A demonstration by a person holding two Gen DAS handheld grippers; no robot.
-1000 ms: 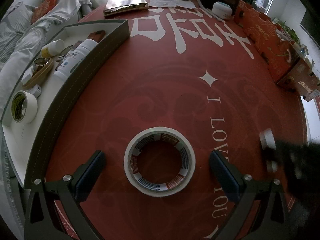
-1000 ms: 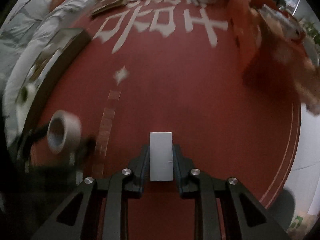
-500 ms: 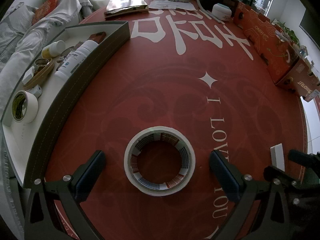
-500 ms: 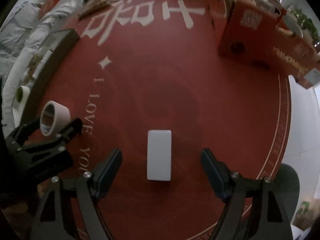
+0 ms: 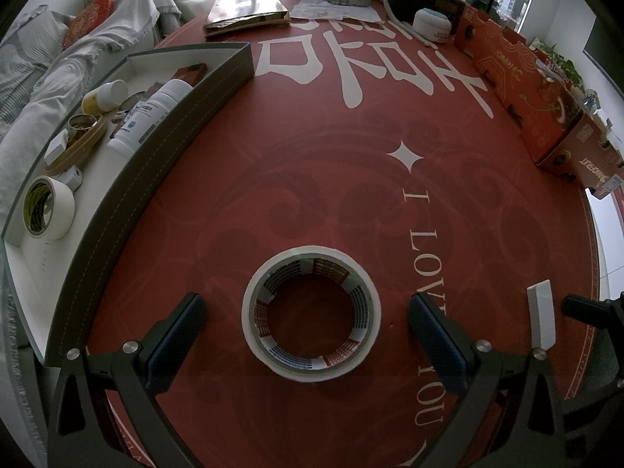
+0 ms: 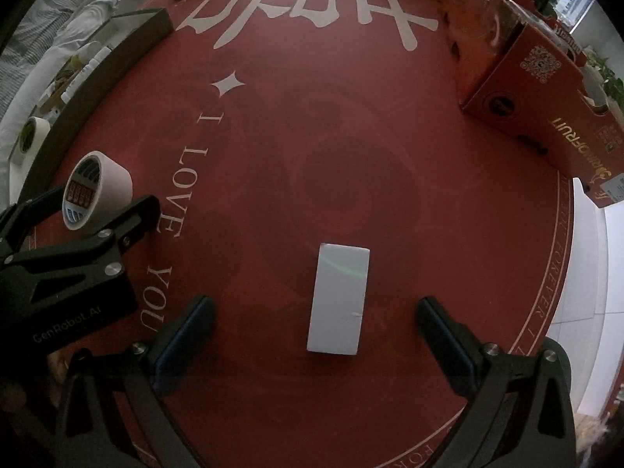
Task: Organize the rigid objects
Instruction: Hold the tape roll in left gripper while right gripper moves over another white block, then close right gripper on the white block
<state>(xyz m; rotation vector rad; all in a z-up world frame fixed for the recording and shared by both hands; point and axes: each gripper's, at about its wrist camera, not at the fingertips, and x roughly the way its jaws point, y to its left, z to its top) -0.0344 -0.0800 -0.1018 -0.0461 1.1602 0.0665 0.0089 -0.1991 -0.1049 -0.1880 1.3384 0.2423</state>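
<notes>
Two grippers work here: the left gripper [image 5: 308,327] hangs spread around the tape roll [image 5: 311,314] lying flat on the red table [image 5: 312,179], pads clear; close squarely on its outer wall. The right gripper [image 6: 316,335] is opening, the white box [image 6: 338,298] lying loose between its jaws. The tray [image 5: 128,195], probably the destination, sits left, already crowded; the orange carton [image 6: 546,89] stands well apart.

Each tool [image 6: 314,331] is matte black with silver screws, dark-blue padded fingers [image 6: 183,345], and "GenRobot.AI" lettering.
</notes>
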